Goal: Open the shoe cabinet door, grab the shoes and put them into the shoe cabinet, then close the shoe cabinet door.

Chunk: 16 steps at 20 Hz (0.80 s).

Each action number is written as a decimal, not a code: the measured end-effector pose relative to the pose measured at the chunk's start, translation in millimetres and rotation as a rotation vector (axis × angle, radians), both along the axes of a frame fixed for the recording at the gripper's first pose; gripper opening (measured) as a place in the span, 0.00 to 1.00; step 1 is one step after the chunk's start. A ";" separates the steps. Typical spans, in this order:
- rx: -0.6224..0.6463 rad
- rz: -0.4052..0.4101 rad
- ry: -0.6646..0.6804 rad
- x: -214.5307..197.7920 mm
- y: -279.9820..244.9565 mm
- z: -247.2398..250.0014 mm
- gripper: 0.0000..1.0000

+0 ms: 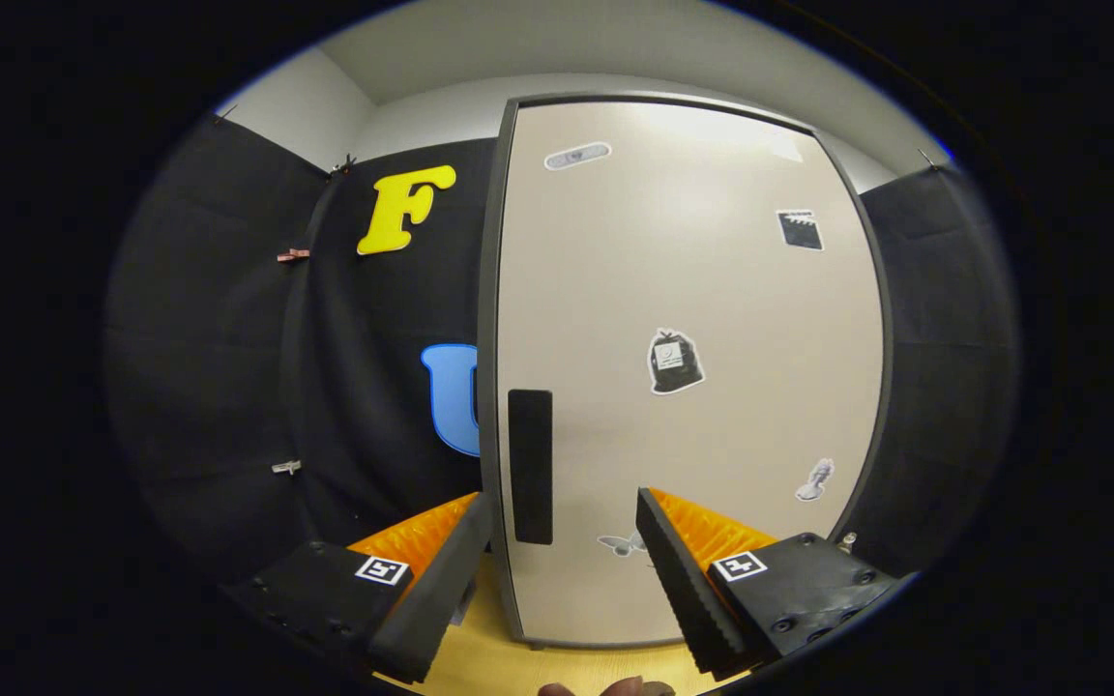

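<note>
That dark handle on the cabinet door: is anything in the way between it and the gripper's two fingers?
Nothing visible. The gripper is open, its fingers spread apart, and the dark handle on the closed shoe cabinet door sits just ahead, in the gap between them nearer the left finger, with only bare door around it.

The shoe cabinet door [702, 319] is plain beige, grey-edged, with a black handle [530, 466] and scattered black-and-white stickers [675, 362].

Gripper [565, 541] held level, fingers [683, 580] spread wide apart, nothing clamped between them. Fingertips of a hand [605, 688] seen just below, between the two fingers.
</note>
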<state>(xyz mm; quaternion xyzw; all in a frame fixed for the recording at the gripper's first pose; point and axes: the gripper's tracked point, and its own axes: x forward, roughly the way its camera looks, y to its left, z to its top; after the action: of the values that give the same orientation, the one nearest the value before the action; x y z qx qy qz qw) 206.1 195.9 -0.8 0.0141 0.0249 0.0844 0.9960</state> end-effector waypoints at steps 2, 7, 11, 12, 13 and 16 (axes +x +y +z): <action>0.017 0.000 0.020 20.8 10.9 -9.0 0.98; 0.038 -0.007 0.034 58.3 29.2 -22.0 0.82; 0.011 -0.049 0.011 55.5 28.1 -16.5 0.51; 0.008 -0.041 0.006 59.8 29.1 -18.7 0.43; 0.016 -0.030 0.018 61.9 30.1 -21.1 0.36; 0.008 0.010 0.038 51.5 29.4 -19.9 0.23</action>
<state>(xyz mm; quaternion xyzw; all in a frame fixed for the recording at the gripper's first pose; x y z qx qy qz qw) 257.6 225.3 -20.7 0.0197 0.0436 0.0890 0.9949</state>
